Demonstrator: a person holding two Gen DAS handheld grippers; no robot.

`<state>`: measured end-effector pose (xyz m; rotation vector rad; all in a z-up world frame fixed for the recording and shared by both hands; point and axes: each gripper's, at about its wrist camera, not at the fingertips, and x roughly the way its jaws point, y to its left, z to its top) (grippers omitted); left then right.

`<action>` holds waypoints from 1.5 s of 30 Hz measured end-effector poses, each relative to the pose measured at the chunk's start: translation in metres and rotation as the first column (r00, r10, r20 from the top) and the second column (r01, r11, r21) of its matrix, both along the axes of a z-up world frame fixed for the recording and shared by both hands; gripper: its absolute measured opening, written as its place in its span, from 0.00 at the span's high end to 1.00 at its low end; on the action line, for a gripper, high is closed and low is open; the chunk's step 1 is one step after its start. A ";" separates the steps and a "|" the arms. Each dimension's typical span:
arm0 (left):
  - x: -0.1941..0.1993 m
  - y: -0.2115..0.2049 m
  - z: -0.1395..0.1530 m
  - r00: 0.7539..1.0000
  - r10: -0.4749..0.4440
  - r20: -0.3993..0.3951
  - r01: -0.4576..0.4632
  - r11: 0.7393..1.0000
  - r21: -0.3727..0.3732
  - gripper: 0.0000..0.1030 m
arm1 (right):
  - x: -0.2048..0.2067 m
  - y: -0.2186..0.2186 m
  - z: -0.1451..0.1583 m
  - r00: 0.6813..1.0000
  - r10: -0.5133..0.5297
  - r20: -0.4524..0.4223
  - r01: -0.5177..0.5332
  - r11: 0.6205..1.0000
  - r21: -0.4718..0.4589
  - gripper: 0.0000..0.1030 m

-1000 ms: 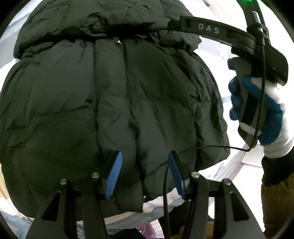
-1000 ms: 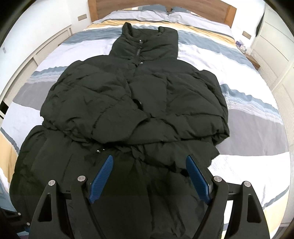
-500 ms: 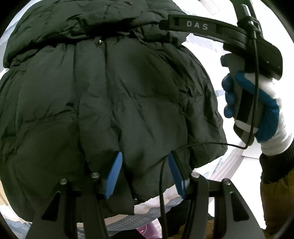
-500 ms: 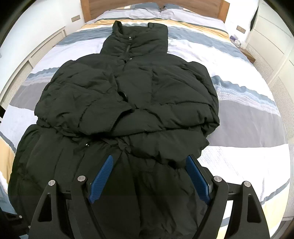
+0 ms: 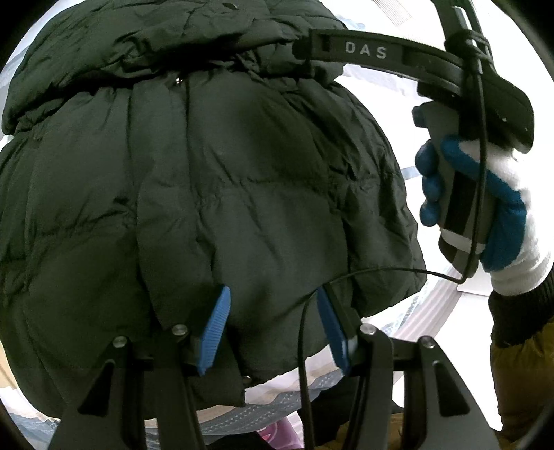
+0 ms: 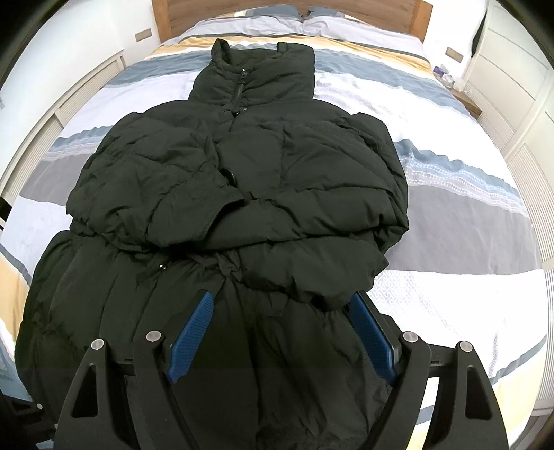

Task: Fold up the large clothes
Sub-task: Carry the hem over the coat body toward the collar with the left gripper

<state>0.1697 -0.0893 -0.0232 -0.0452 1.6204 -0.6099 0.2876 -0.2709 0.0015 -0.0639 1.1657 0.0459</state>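
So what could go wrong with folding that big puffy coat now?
The black puffer coat is thick and springy, so its folded sleeves might pop back open. The left hand-held gripper seems to have only the hem between its pads, and slick fabric could slip out when lifted. Its thin cable hangs across the coat and may snag.

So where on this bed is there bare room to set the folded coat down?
Bare bedspread lies right of the puffer coat, out to the cabinets; a narrower strip runs along its left side, and another between the collar and the pillows. The middle is crowded: the coat fills it, with the right gripper and left gripper over its hem.
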 end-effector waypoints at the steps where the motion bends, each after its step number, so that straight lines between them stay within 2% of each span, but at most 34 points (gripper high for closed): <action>1: 0.000 0.000 0.000 1.000 -0.001 0.001 0.001 1.000 0.000 0.51 | -0.001 0.000 0.000 1.000 0.000 -0.001 0.000 1.000 0.001 0.22; 20: -0.001 -0.001 0.000 1.000 0.003 0.006 -0.004 1.000 0.010 0.51 | -0.013 0.012 0.003 0.999 0.041 -0.006 -0.041 0.999 0.007 0.22; 26: 0.009 0.020 -0.002 0.997 0.076 0.013 -0.077 0.996 0.045 0.51 | -0.017 0.024 0.006 0.996 0.073 -0.041 -0.073 0.997 0.005 0.22; 30: 0.020 0.045 0.002 0.987 0.152 0.050 -0.156 0.984 0.085 0.51 | -0.026 0.040 0.010 0.989 0.130 -0.075 -0.133 0.991 -0.035 0.22; 36: 0.033 0.082 0.012 0.957 0.261 0.123 -0.278 0.950 0.145 0.51 | -0.043 0.057 0.015 0.972 0.193 -0.137 -0.202 0.978 -0.053 0.22; 45: 0.044 0.102 0.015 0.917 0.350 0.193 -0.383 0.907 0.176 0.51 | -0.068 0.079 0.011 0.934 0.269 -0.234 -0.284 0.958 -0.032 0.22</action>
